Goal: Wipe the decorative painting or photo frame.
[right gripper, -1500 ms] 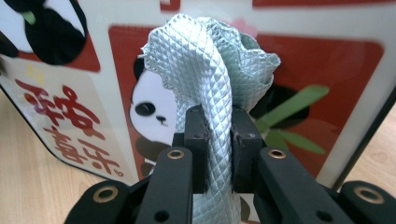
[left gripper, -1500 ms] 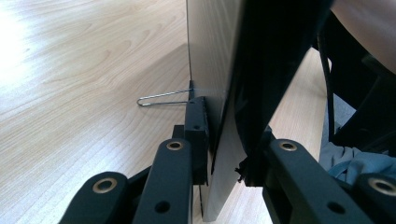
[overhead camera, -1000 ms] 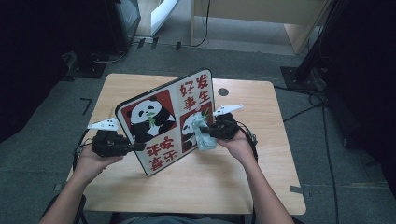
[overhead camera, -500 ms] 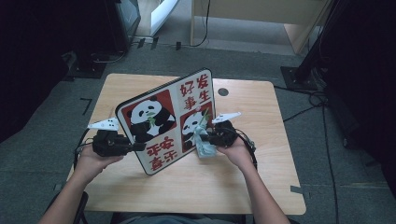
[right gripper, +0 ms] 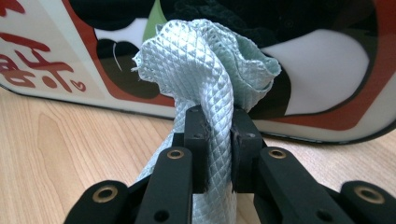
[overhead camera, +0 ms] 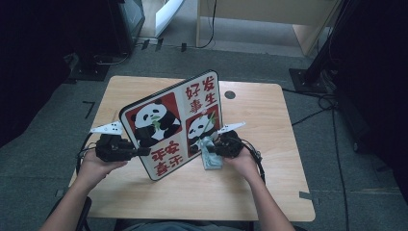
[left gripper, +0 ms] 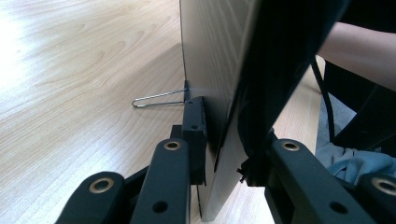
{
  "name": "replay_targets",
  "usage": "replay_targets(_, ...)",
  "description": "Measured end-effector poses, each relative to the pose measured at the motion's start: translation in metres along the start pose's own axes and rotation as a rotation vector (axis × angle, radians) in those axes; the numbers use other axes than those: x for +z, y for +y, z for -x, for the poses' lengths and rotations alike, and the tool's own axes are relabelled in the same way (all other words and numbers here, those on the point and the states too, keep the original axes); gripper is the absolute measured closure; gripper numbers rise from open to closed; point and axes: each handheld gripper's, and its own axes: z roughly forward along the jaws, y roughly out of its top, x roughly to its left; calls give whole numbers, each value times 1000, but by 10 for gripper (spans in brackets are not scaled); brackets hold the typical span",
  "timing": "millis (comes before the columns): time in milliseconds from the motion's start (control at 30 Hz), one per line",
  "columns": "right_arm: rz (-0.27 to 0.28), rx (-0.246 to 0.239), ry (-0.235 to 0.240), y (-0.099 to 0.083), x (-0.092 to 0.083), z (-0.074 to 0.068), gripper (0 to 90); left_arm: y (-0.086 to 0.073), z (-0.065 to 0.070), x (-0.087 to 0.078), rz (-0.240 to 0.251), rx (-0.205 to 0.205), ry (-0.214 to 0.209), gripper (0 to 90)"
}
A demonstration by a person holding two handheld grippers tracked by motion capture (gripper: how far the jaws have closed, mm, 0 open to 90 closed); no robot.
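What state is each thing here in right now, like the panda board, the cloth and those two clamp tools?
Panda board: propped upright on its edge on the table, tilted.
Cloth: bunched up, pinched, pressed near the board's front.
Left gripper: shut on the board's edge.
Right gripper: shut on the cloth.
Wire clip: lying flat on the table behind the board.

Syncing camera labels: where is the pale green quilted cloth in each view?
High view: the pale green quilted cloth is right of centre, at the lower right edge of the panda picture board, in the right gripper.
Left gripper view: a fold at the lower right corner.
Right gripper view: centre, pinched between the jaws.
Shared landmark: the board.
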Motion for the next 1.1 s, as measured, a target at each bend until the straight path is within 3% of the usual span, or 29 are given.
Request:
replay_targets(200,-26,-9,8,4,-6,-1,809,0,0,1,7,-8,12,771)
replay_targets(533,52,-45,19,24,-31,-9,810,0,0,1,7,-10,15,773)
replay_targets(733,84,-50,24,42,-48,-16,809,0,-1,1,9,-9,14,773)
replay_targets(933,123,-77,21,63,-66,-22,810,-1,-1,1,16,-12,17,774)
replay_targets(1100,163,-119,23,89,-84,-35,809,-2,-1,1,23,-18,16,775)
